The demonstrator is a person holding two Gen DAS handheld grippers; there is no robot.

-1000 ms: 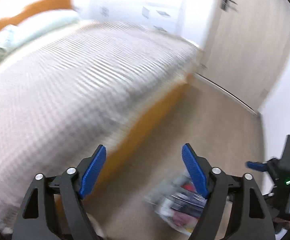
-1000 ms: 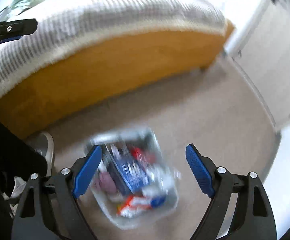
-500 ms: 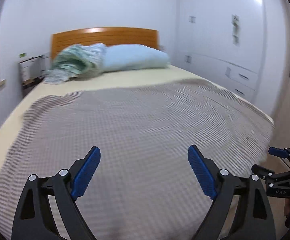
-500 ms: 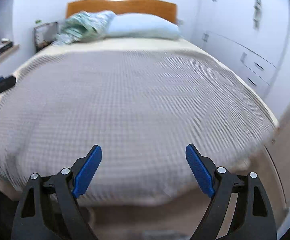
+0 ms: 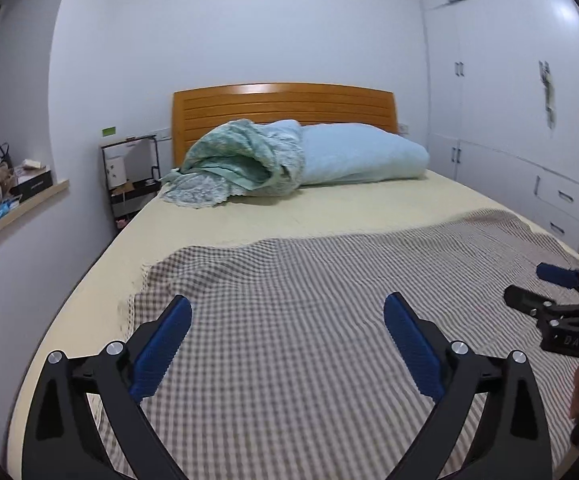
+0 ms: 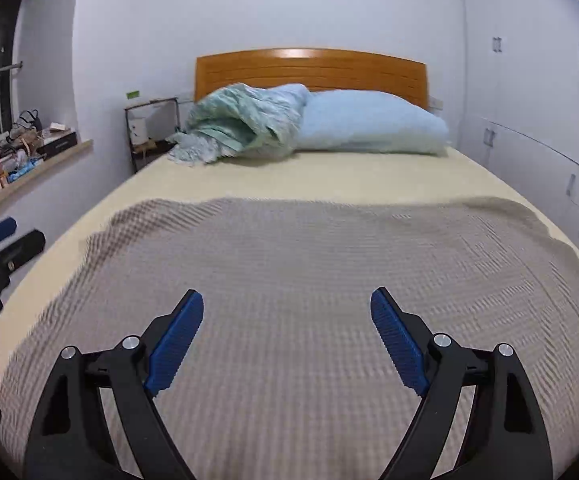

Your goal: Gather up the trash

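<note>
Though cluttered, ledge (image 5: 29,205) beside bed (image 5: 369,212)

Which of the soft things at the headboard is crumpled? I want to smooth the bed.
The green patterned blanket heaped on the left; the pale blue pillow beside it lies smooth.

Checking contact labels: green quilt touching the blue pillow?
Touching. Right wrist view: the quilt lies bunched against and over the pillow's left end, no gap.

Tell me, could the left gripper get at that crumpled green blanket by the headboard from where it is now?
Probably not without moving closer. The left gripper is open and empty over the checked cover at the near end of the bed, and the green blanket lies at the far end. Nothing blocks the way.
</note>
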